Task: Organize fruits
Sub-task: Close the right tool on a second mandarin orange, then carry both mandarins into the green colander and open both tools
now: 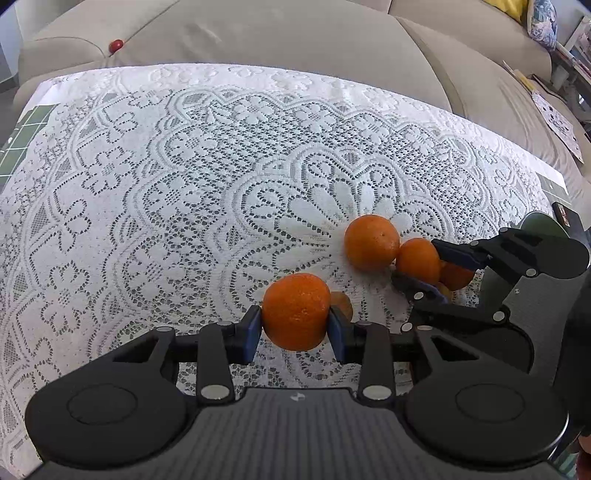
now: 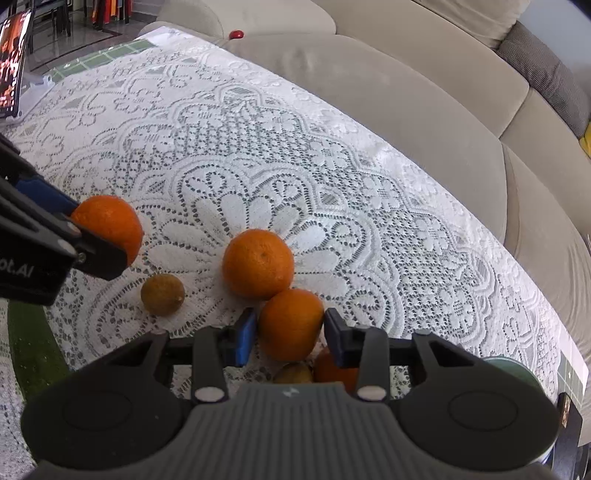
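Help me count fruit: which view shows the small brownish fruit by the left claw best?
The right wrist view: the small brownish fruit lies whole on the lace cloth. In the left wrist view only its edge peeks out behind the orange in the left claw.

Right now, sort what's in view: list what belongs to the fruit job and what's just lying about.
Job:
- orange in the left gripper
- orange between the right gripper pads
- loose orange
- small brownish fruit
- two more fruits under the right gripper

Lying about:
- lace cloth
- sofa
- red ball
- tablet
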Available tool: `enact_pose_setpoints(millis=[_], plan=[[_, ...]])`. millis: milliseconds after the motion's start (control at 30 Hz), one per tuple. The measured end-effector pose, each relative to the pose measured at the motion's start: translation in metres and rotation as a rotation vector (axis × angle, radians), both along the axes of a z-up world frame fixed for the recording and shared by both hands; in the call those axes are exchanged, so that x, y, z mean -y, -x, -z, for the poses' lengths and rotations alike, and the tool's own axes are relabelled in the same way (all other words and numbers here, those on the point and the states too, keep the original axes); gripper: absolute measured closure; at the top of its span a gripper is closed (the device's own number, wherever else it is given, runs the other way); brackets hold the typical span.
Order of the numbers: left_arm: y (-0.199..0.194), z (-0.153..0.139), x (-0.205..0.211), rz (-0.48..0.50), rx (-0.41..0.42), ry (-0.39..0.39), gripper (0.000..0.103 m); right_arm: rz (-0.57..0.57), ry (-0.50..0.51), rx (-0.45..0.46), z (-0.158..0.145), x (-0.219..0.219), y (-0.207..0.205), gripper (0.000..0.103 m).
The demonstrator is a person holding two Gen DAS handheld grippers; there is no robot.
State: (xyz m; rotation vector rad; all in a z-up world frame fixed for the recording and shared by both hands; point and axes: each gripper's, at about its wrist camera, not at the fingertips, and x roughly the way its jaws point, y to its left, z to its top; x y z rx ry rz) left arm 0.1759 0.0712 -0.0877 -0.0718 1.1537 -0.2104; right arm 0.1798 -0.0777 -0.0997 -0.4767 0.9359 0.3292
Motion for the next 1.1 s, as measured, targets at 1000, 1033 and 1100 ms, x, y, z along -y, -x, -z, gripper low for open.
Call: enact_pose_setpoints(millis=[1000, 1033, 1100], plan=[[0.048, -0.088, 0.140, 0.285, 0.114, 0.081, 0.061, 0.122, -0.200, -0.020, -0.101, 0.136, 0.070, 0.066], [0.048, -0.088, 0.147, 0.298, 0.109, 0.086, 0.061, 0.123, -0.194, -0.024, -0.100, 0.141, 0.070, 0.066], [0.046, -0.086, 0.161, 0.324, 0.098, 0.087, 0.061, 0.125, -0.183, -0.033, -0.098, 0.151, 0.071, 0.066]])
